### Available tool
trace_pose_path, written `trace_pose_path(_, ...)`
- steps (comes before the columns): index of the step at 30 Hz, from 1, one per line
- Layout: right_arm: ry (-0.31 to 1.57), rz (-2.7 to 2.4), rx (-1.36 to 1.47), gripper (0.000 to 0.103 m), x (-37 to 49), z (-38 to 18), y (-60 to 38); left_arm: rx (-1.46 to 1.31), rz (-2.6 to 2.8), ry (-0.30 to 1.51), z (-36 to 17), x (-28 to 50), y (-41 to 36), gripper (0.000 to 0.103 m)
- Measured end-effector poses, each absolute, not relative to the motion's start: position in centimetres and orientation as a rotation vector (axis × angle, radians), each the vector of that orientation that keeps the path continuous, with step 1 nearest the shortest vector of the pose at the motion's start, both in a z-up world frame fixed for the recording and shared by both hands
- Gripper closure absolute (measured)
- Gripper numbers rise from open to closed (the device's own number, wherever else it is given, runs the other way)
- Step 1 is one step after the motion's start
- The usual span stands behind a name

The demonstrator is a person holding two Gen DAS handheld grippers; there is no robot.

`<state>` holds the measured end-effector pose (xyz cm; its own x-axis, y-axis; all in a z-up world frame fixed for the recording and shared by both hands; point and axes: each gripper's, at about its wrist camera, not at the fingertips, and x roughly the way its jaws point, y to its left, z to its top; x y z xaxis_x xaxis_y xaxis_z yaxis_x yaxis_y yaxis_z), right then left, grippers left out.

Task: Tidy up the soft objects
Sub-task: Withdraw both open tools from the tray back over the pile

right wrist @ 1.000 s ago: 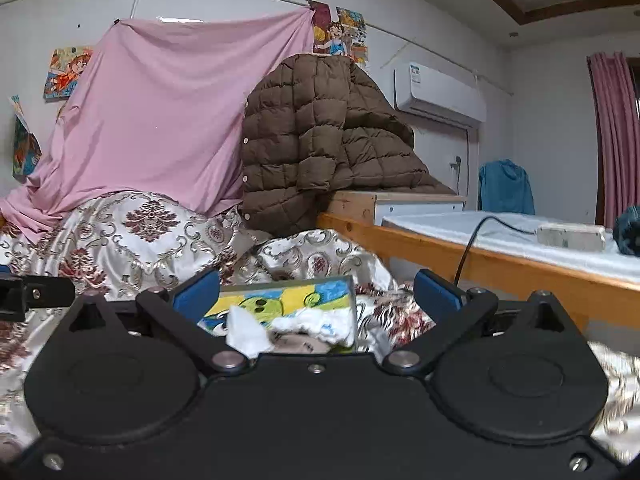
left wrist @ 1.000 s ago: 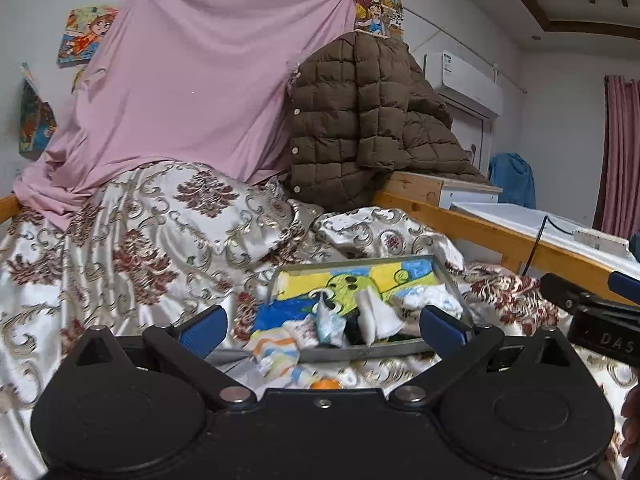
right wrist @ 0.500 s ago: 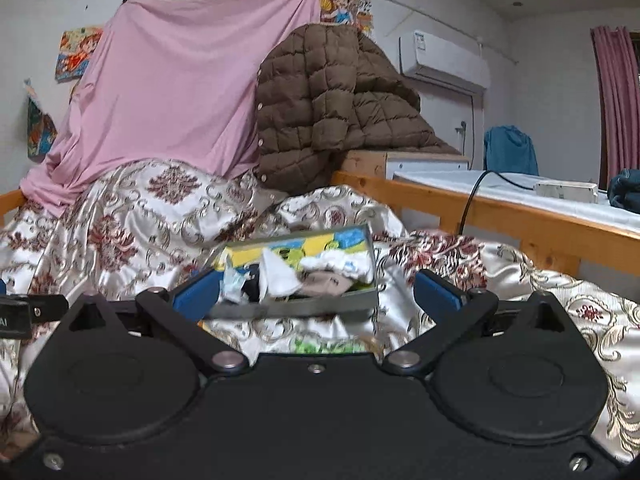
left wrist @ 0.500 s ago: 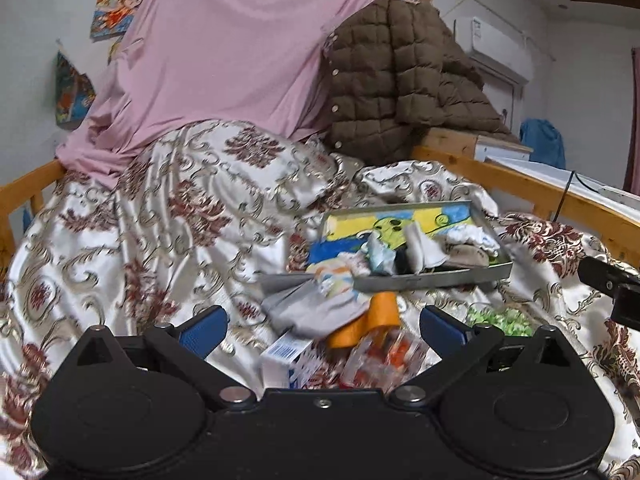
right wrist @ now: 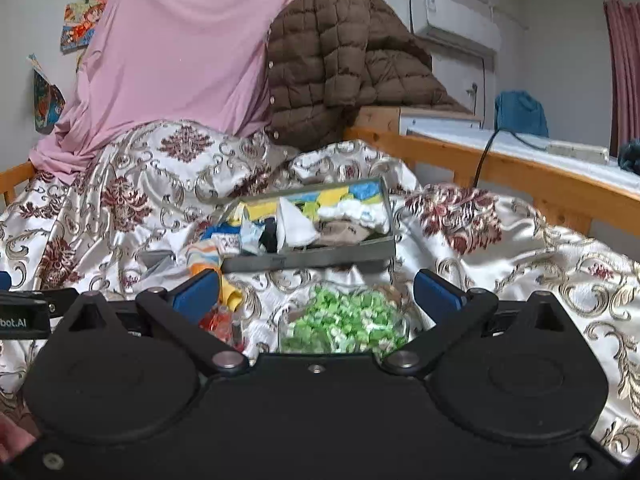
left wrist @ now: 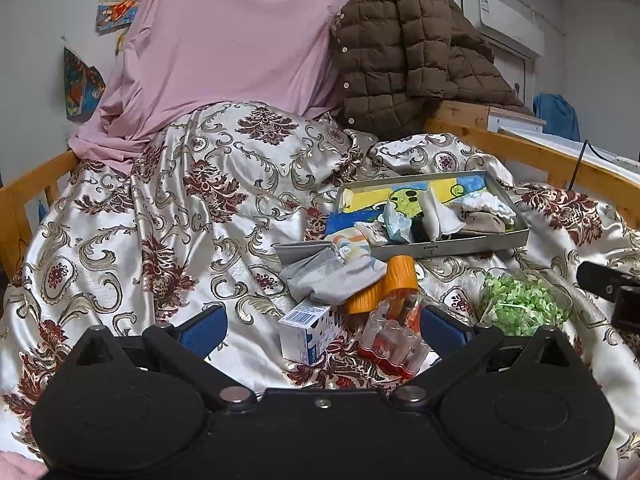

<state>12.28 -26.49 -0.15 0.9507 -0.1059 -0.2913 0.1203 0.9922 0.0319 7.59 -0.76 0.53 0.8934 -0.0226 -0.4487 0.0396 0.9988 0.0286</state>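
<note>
Satin bedding point(left wrist: 168, 216) in cream and maroon covered the bed, and from the left wrist view the left tongs point(left wrist: 320, 326) stood wide open and held nothing. Ahead of them lay a small white carton point(left wrist: 306, 330) with a barcode, a clear bottle with an orange cap point(left wrist: 394, 312), and a grey sock point(left wrist: 332, 276) slumped out of a shallow metal tray point(left wrist: 472, 245). More socks and small cloths sat bunched inside the tray. A dish of green bits point(left wrist: 520, 304) lay to the right.

From the right wrist view the right tongs point(right wrist: 316, 294) were likewise spread wide and empty, with the green dish point(right wrist: 344, 320) just in front of them and the tray point(right wrist: 312, 258) beyond. The left unit's side showed lettering ending "bot.AI"; the tray's small label was, I think, too blurred to read.

The risk looked plain enough: the tray sat tilted on rumpled fabric, so a tug at the grey sock might drag it or spill its contents, and a careless reach could knock the bottle or scatter the green bits.
</note>
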Motion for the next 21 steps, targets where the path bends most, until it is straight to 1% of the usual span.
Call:
trace_pose_path(9,0.412,-0.086,0.09,0.001,13.1,-1.7,-26.4,0.033,-0.029,0.486,0.2,7.6,-0.9,0.001)
trace_pose_path(21,0.455,-0.065,0.081,0.001,13.6,-2.0,-25.6,0.04,-0.038,0.503,-0.2,7.3,-0.9,0.001)
